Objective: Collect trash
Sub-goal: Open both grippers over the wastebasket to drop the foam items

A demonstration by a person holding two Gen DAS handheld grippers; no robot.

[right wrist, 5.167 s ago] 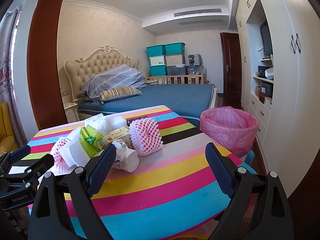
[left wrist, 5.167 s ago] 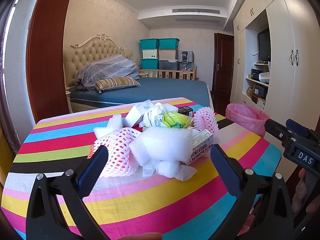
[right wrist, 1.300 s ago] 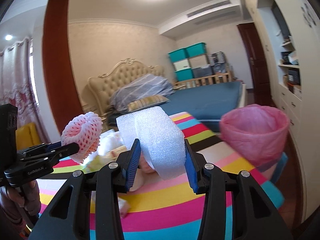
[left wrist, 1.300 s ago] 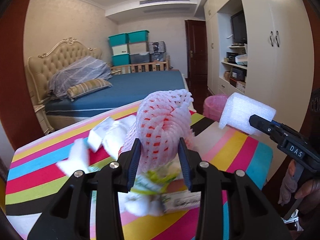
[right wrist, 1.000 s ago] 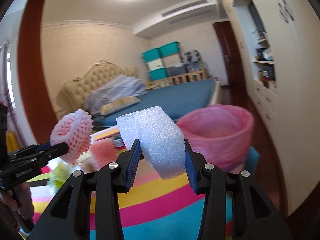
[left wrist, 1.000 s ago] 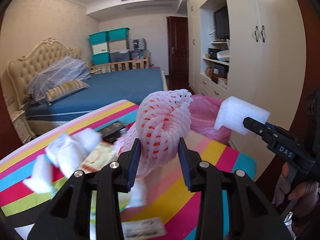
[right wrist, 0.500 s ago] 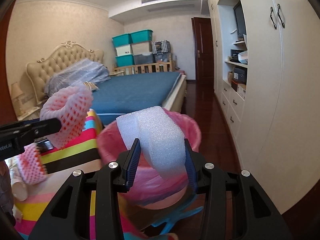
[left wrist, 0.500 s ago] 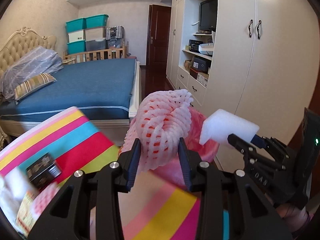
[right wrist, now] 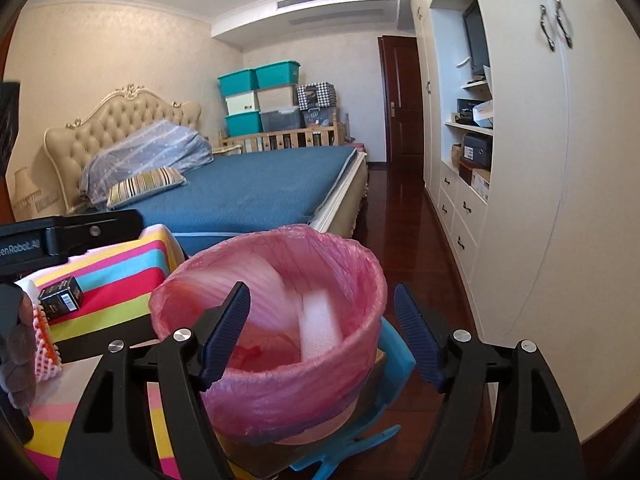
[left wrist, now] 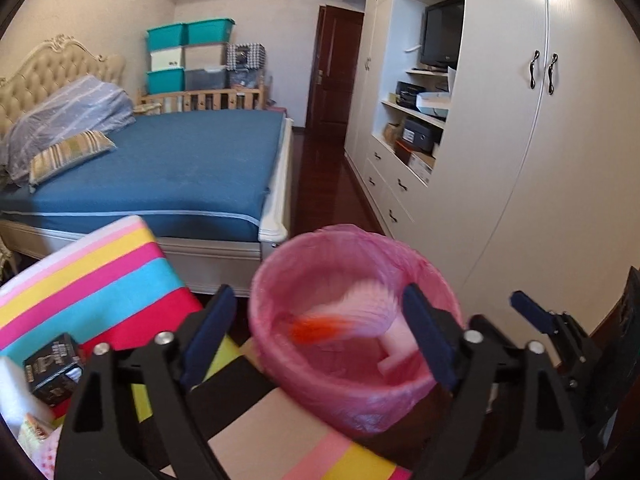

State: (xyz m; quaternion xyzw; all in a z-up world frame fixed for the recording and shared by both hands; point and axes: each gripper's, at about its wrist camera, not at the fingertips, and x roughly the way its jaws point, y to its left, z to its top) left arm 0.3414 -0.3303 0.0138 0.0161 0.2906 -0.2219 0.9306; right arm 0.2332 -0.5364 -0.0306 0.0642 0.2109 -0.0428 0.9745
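Observation:
A bin with a pink liner (left wrist: pixel 360 400) stands just past the striped table's (left wrist: pixel 100 272) right end. My left gripper (left wrist: pixel 320 316) hangs over it, its jaws opening with nothing pinched; the pink foam net (left wrist: pixel 352 308) is a blur dropping inside. A white foam block (left wrist: pixel 394 360) lies in the bin too. My right gripper (right wrist: pixel 322 312) is also above the bin (right wrist: pixel 280 400), jaws opening, and the white foam block (right wrist: pixel 320 324) falls free beneath them. One finger of the right gripper (left wrist: pixel 528 310) shows at the bin's right side.
A small black box (right wrist: pixel 60 298) and another pink foam net (right wrist: pixel 44 340) lie on the table by a hand (right wrist: pixel 16 344). The bin rests on a blue plastic stand (right wrist: pixel 396 360). A bed (left wrist: pixel 180 168) lies behind; white wardrobes (left wrist: pixel 520 160) line the right wall.
Both grippers swung right from the table to above the bin. Both then spread their jaws, and the pink net and the white foam block dropped into the bin.

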